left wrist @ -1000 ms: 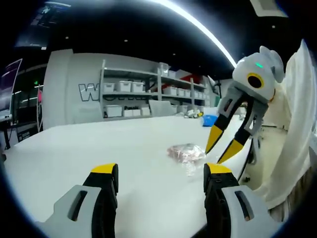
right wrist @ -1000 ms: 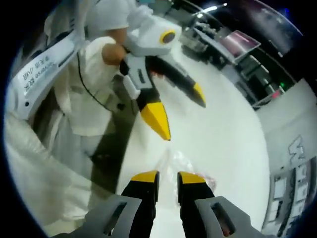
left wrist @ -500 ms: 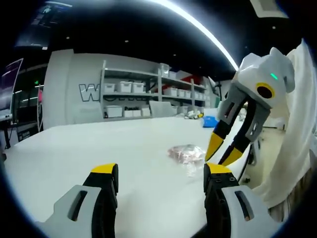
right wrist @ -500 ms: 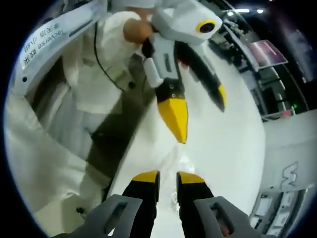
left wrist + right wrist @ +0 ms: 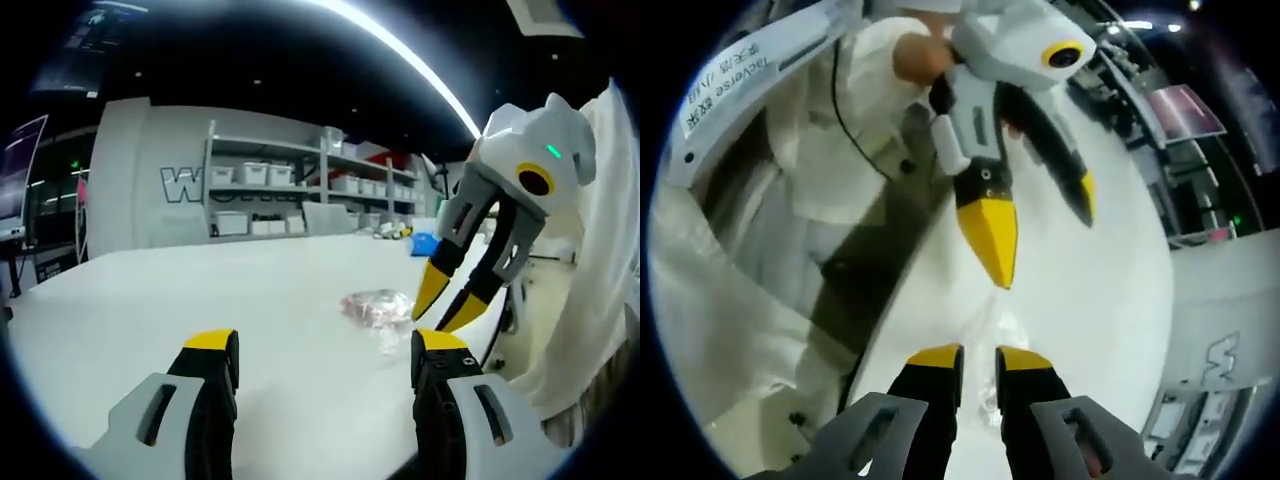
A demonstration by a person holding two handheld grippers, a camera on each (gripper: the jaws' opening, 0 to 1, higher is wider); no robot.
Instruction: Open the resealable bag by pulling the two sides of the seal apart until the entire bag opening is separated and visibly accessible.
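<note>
The bag (image 5: 377, 308) lies on the white worktop (image 5: 200, 300), ahead of the left hand-held gripper (image 5: 325, 352) and a bit to its right; that one's jaws are wide apart and hold nothing. The right hand-held gripper (image 5: 978, 356) hangs just over the bag's edge with its jaws nearly together, but I cannot tell if they pinch the plastic. To do this well, I think each one should grab one side of the seal and pull slowly.

The right tool (image 5: 978, 360) hovers, jaws narrowly parted, over the clear bag (image 5: 992, 330) on the white surface (image 5: 1090, 290); the left tool (image 5: 1040, 235) at 12 o'clock.
</note>
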